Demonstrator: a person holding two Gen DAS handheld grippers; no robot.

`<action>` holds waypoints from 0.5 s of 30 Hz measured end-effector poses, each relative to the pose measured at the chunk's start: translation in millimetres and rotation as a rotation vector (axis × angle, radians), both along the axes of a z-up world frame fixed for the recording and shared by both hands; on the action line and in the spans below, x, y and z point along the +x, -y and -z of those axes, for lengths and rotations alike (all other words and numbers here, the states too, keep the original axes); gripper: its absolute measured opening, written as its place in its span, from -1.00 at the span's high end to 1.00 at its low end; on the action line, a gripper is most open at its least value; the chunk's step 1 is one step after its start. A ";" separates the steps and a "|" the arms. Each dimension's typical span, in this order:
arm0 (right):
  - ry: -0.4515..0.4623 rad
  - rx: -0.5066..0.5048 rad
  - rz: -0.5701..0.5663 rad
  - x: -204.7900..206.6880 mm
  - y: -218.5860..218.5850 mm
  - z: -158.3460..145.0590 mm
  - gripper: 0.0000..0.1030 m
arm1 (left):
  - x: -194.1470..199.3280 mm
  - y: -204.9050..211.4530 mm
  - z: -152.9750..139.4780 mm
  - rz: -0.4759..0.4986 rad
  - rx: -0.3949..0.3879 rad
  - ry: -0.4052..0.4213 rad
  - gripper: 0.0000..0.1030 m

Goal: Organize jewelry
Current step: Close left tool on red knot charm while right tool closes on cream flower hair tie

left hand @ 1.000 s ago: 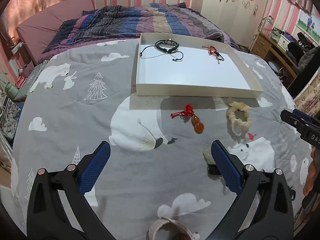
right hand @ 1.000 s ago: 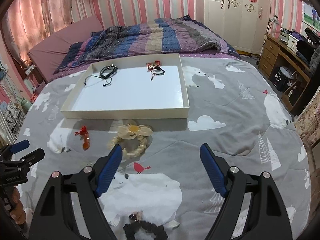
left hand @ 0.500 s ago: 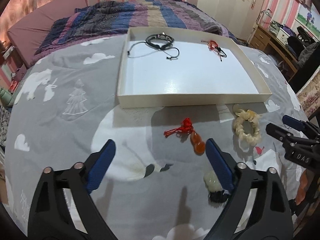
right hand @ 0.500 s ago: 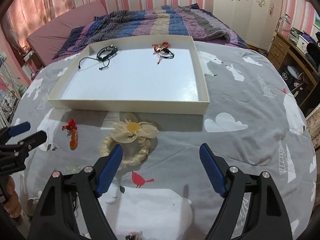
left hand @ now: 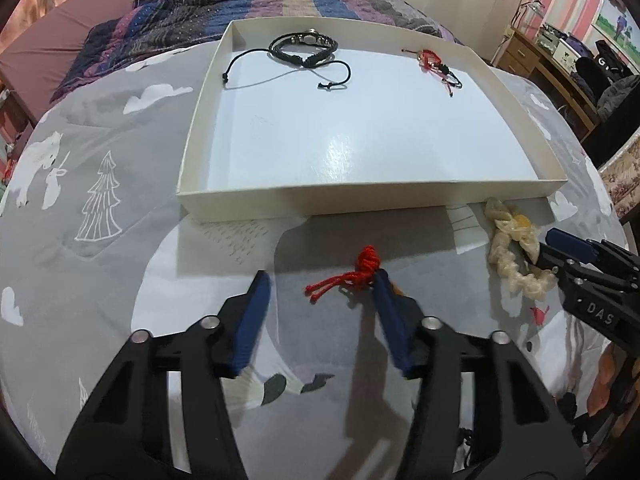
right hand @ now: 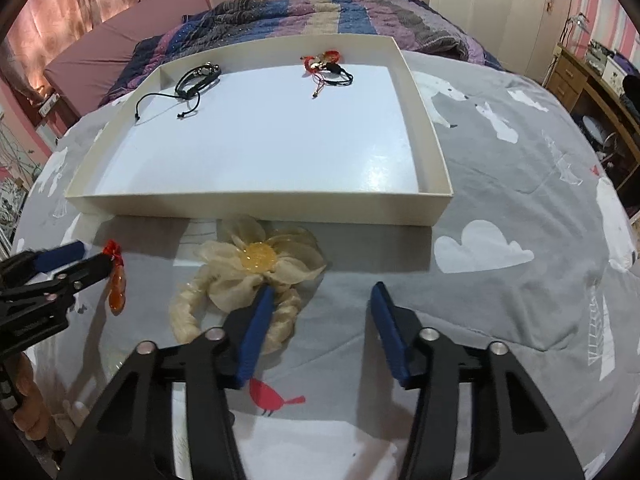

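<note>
Left gripper: black frame, ribbed blue pads, jaws closing; the red cord lies between them, the right pad against the knot, no pinch visible.
Right gripper: same build, jaws closing; its left pad rests over the cream band, the right pad stands over bare quilt. In the left wrist view its body carries the white letters "DAS", the rest cut off.
Red knotted cord: twisted thread with a bulky knot and two loose tails, lying on the quilt just short of the box.
Orange pendant: smooth, glossy, gourd-shaped, joined to the red cord.
Cream fabric band: ruffled gauzy ring with a petal flower and a bumpy yellow centre, touching the box's near wall.
Quilt: soft grey cotton printed with white bears, clouds, trees and a red bird.
Box: shallow cream card, glossy white floor.
Black bracelet: braided cord with metal fittings, far left of the box.
Red bracelet: thin red and black cord, far right of the box.
</note>
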State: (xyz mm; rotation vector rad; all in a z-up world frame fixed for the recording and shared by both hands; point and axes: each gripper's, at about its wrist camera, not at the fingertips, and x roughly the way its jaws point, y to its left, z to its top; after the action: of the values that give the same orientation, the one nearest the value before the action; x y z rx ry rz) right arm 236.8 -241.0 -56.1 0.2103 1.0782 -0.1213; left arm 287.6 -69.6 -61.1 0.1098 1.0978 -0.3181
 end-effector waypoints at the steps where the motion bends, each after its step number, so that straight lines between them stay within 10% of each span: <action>1: 0.002 0.005 -0.002 0.9 -0.4 0.5 0.18 | 0.5 1.2 -0.1 0.003 -0.003 0.005 0.02; 9: 0.014 -0.002 -0.044 3.3 -10.0 0.4 0.76 | 3.5 8.3 -2.3 0.030 -0.041 0.003 0.08; 15: 0.037 0.018 -0.027 0.8 -4.6 -0.4 0.84 | 5.6 10.7 -7.7 0.029 -0.071 0.000 0.08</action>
State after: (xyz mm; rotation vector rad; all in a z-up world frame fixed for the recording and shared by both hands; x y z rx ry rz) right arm 237.6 -236.5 -55.7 0.2134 1.0455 -0.0831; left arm 293.2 -80.3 -53.4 0.0628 1.0841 -0.3820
